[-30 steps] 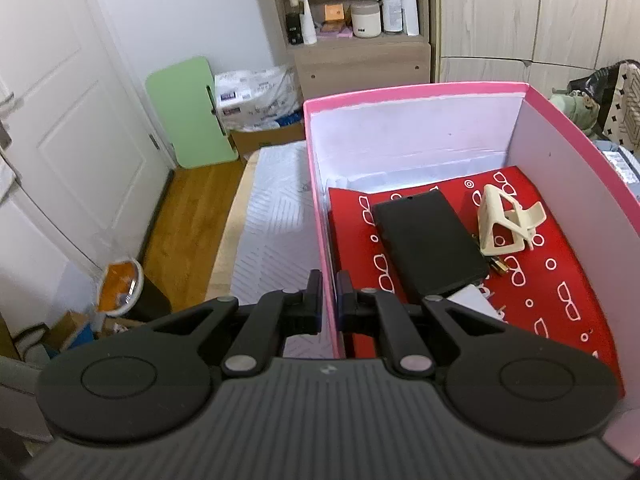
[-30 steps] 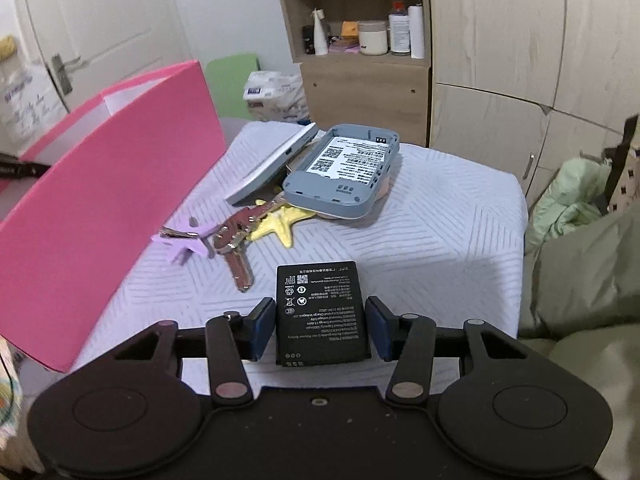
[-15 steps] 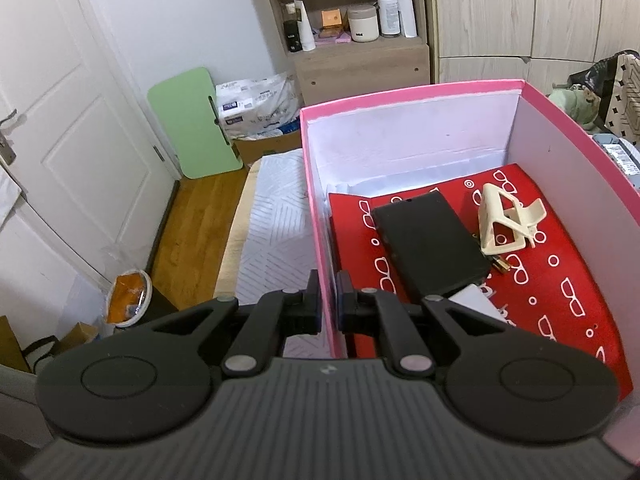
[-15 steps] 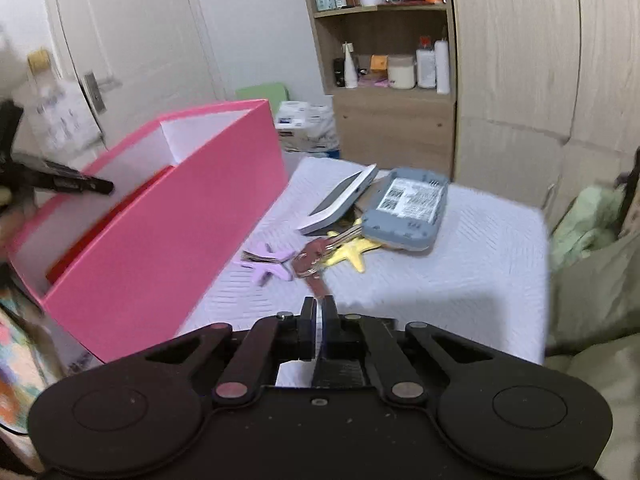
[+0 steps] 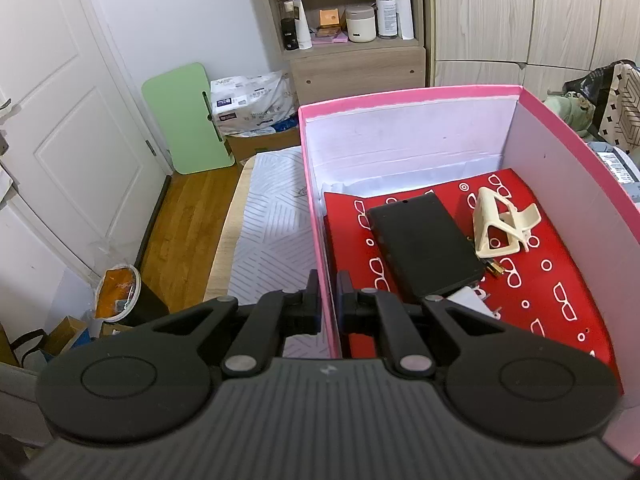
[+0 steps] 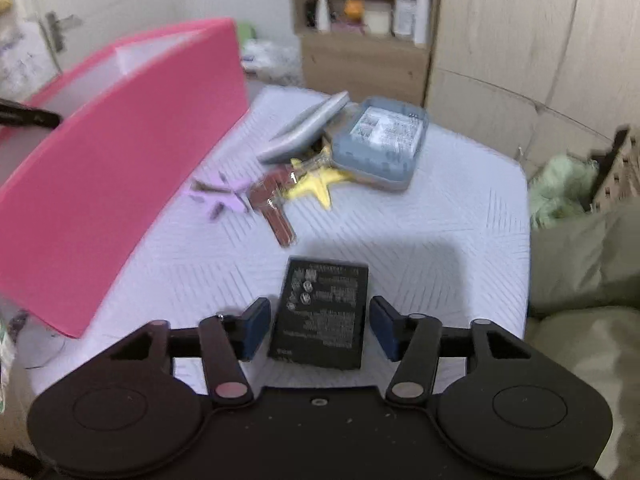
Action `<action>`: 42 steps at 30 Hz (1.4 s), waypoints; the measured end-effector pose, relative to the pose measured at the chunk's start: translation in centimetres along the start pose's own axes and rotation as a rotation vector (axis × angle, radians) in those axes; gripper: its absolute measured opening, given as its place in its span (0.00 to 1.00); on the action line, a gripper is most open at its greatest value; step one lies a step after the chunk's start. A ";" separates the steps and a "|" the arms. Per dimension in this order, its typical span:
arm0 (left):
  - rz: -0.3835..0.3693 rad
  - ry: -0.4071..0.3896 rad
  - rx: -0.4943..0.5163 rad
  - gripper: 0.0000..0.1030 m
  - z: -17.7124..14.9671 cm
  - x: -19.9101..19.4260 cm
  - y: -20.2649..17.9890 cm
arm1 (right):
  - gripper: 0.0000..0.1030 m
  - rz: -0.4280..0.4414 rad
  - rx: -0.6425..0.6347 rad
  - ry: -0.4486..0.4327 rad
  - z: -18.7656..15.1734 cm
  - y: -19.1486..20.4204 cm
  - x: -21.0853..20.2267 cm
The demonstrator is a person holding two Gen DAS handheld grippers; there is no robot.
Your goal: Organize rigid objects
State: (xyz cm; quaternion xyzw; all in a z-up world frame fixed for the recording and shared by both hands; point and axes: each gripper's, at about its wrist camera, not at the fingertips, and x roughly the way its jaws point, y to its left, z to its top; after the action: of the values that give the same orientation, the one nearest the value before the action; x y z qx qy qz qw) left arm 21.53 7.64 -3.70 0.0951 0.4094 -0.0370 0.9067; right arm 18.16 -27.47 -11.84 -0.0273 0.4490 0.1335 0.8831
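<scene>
My left gripper (image 5: 328, 298) is shut on the left wall of the pink box (image 5: 316, 216). The box holds a red patterned lining, a black phone (image 5: 424, 244) and a cream plastic holder (image 5: 500, 224). In the right wrist view my right gripper (image 6: 319, 330) is open, its blue pads on either side of a black battery (image 6: 322, 312) that lies flat on the white quilted table (image 6: 440, 232). Beyond it lie keys (image 6: 274, 210), a purple star (image 6: 218, 196), a yellow star (image 6: 316, 184), a grey device (image 6: 380, 144) and its grey cover (image 6: 304, 128). The pink box (image 6: 120, 168) stands to the left.
A wooden shelf unit with bottles (image 5: 352, 20) and wardrobe doors stand behind the table. A green board (image 5: 184, 120) leans on the wall by a white door. A bin (image 5: 120, 292) stands on the wood floor at the left. Green fabric (image 6: 560, 184) lies at the table's right.
Half a second ago my right gripper was shut and raised above the table; now it is open and low with the battery between its pads. The left gripper has stayed shut on the box wall.
</scene>
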 end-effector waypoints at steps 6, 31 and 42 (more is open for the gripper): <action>0.016 0.004 0.021 0.07 0.0 -0.1 -0.1 | 0.52 -0.023 0.041 0.015 0.9 0.1 0.1; -0.003 -0.001 -0.001 0.07 0.0 -0.1 0.0 | 0.52 0.238 -0.435 -0.167 10.0 15.2 -6.9; -0.023 0.002 -0.025 0.07 0.1 0.1 0.3 | 0.52 0.228 -0.842 0.099 12.3 18.2 0.5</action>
State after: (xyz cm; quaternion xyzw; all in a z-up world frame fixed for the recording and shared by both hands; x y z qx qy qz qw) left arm 21.71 7.94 -3.65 0.0791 0.4117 -0.0423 0.9069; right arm 23.32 -7.74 -3.64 -0.3416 0.3974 0.3999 0.7520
